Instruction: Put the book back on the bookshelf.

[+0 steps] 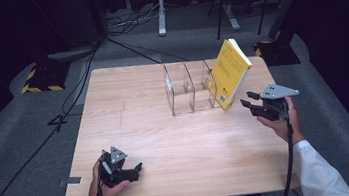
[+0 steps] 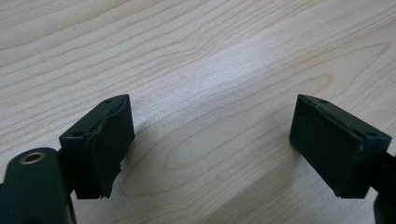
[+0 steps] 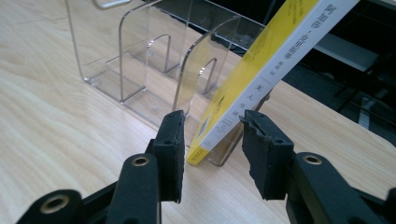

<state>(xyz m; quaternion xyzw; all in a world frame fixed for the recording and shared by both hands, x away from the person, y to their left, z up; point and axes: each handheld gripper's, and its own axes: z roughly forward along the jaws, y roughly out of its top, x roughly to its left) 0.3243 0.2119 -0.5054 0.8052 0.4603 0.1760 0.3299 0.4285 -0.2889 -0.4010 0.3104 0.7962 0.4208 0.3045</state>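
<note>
A yellow book (image 1: 230, 73) with a white spine (image 3: 261, 70) leans tilted in the rightmost slot of a clear acrylic rack (image 1: 187, 94) at the back right of the wooden table (image 1: 168, 144). My right gripper (image 1: 246, 99) is open just in front of the book's lower corner. In the right gripper view, its jaws (image 3: 212, 116) stand on either side of that corner with a gap on both sides. The rack's other slots (image 3: 140, 60) hold nothing. Near the front left edge my left gripper (image 1: 138, 168) rests low and open (image 2: 210, 121) over bare wood.
Grey carpet surrounds the table, with black cables (image 1: 41, 139) trailing at the left. A yellow-and-black striped stand base (image 1: 41, 79) sits back left, a dark stand base (image 1: 277, 47) back right, and a white table leg (image 1: 160, 9) behind.
</note>
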